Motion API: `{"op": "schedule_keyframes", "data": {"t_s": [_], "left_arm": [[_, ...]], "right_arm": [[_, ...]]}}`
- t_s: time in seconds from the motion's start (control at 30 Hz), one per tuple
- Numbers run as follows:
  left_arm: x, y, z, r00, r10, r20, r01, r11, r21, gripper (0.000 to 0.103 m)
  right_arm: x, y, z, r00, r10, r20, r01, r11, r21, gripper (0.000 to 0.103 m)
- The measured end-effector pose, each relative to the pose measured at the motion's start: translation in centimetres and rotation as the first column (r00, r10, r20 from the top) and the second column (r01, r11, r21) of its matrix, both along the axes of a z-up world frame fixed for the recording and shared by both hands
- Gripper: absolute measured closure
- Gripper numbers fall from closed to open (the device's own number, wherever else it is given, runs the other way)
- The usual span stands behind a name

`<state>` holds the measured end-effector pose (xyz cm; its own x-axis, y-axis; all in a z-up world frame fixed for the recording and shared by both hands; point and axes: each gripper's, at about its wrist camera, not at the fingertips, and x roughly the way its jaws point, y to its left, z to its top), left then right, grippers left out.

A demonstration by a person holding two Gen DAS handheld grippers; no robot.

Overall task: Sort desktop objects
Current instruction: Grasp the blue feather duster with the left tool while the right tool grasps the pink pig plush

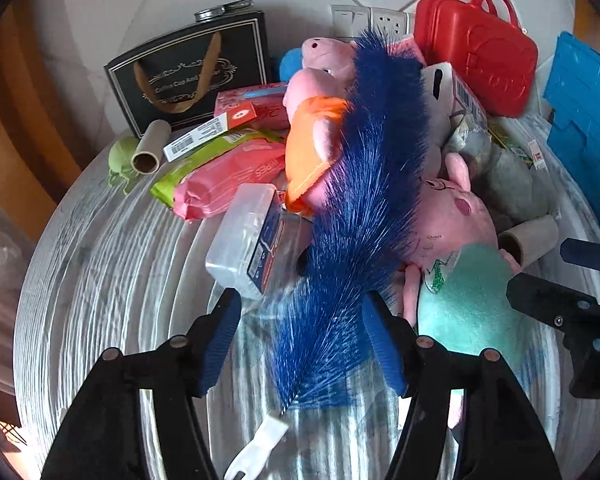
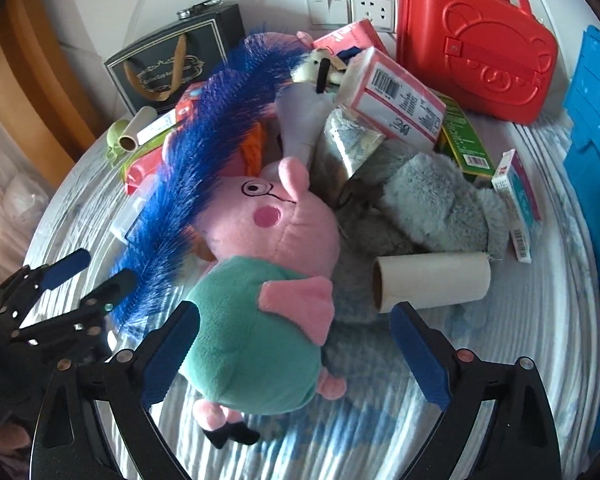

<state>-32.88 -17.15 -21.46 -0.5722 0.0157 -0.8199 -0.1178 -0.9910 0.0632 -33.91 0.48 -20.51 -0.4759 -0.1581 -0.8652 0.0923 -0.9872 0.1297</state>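
Clutter of toys, boxes and packets heaped on a round table with a pale streaked top (image 1: 100,264).

Left gripper (image 1: 302,330): black frame, blue ribbed pads, jaws spread, one either side of a long blue bristle brush (image 1: 364,184) with a white plastic handle (image 1: 260,446). Pads not pressing the bristles; brush slanting away over the heap, handle end nearest the camera, between and below the fingers.

Right gripper (image 2: 296,346): same build, jaws spread wide, hovering over a pink plush pig in a teal shirt (image 2: 256,320) lying on its back at the near edge of the heap. Left pad close beside the teal belly, right pad well clear of it; nothing pinched.

Just beside the right pad, a cardboard tube (image 2: 432,280) on its side. Behind it, a grey furry plush (image 2: 440,204). Further back, a pink barcoded carton (image 2: 396,96), a red plastic carry case with twin handles (image 2: 476,52) against the white wall, a blue plastic panel (image 2: 592,128) at the right edge.

On the left of the heap: a black gift bag with gold trim (image 1: 192,76), a second cardboard tube (image 1: 150,146), a pink wipes packet (image 1: 228,178), a clear plastic box (image 1: 244,236), a second pink plush pig in orange (image 1: 320,128) under the bristles.
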Motion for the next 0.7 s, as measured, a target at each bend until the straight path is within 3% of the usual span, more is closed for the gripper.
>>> {"op": "schedule_keyframes", "data": {"t_s": [0.07,0.33,0.37,0.43,0.53,0.63,0.7], "left_arm": [[-0.8,0.3,-0.7,1.0,-0.011,0.004,0.012,1.0,-0.01,0.041],[-2.8,0.0,-2.4,0.999,-0.029,0.04,0.025,0.996,0.083,0.046],[-2.8,-0.1,-2.5,0.999,-0.031,0.043,0.027,0.995,0.099,0.049],[-2.8,-0.1,-2.4,0.998,-0.041,0.051,0.034,0.991,0.133,0.069],[-2.4,0.6,-2.0,0.998,-0.039,0.059,0.032,0.993,0.11,0.08],[-1.5,0.9,-1.2,0.998,-0.025,0.061,0.018,0.995,0.102,0.084],[-0.7,0.7,-0.2,0.999,-0.013,0.045,0.008,0.995,0.102,0.085]], "right_arm": [[-0.6,-0.1,-0.4,1.0,-0.008,0.009,0.008,1.0,-0.003,0.006],[-3.9,-1.4,-2.5,0.997,-0.014,0.079,0.014,1.0,-0.003,0.003],[-4.3,-1.6,-2.9,0.995,-0.014,0.095,0.014,1.0,-0.004,0.002],[-5.0,-1.8,-3.7,0.992,-0.013,0.123,0.014,1.0,-0.01,0.001],[-5.6,-1.7,-4.7,0.986,-0.012,0.164,0.019,0.999,-0.045,0.001],[-5.1,-1.5,-4.4,0.987,0.003,0.161,0.011,0.996,-0.084,0.023],[-4.3,-1.4,-3.6,0.991,-0.002,0.132,0.01,0.998,-0.062,0.031]]}}
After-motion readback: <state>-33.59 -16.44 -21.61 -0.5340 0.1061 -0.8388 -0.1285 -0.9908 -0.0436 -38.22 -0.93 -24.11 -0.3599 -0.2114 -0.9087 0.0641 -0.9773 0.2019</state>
